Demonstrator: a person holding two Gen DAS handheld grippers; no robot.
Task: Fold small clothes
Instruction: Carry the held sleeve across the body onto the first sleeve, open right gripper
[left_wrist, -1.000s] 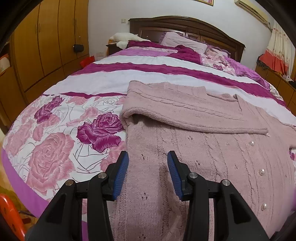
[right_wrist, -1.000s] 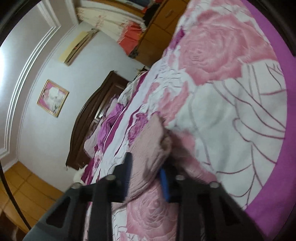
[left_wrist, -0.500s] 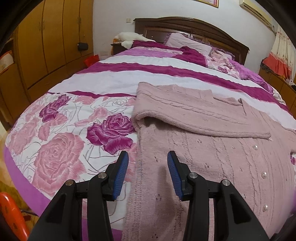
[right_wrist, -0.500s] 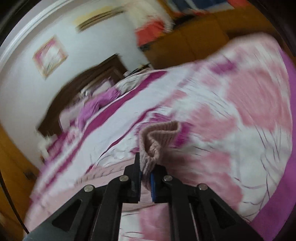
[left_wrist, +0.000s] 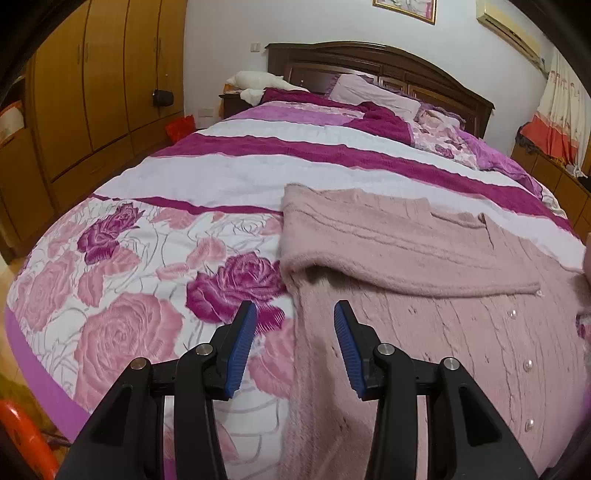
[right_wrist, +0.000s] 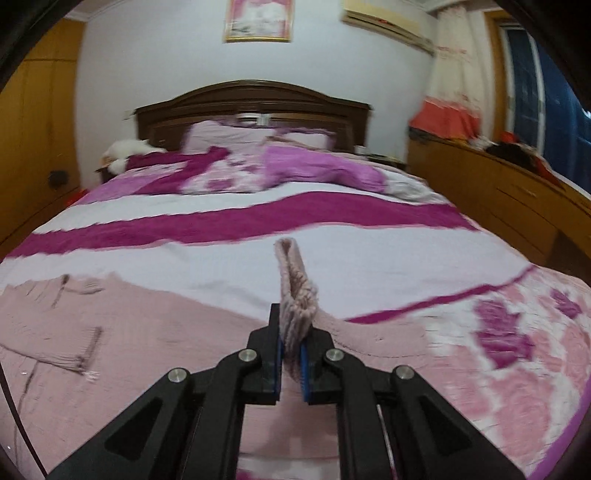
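A fuzzy pale-pink knitted cardigan with pearl buttons (left_wrist: 424, 325) lies spread on the near part of a bed covered by a rose-print quilt with magenta and white bands (left_wrist: 155, 258), one sleeve folded across its chest. The left claw (left_wrist: 295, 347) hovers over the cardigan's left edge, its blue pads (left_wrist: 242, 347) apart with nothing between them. The right claw (right_wrist: 291, 354) is clamped on the ribbed cuff of the other sleeve (right_wrist: 295, 291), which stands up above the bed.

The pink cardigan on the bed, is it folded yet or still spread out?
Partly folded. The pink cardigan has one sleeve laid across its body; the right tool is shut on the other sleeve's cuff, lifted.
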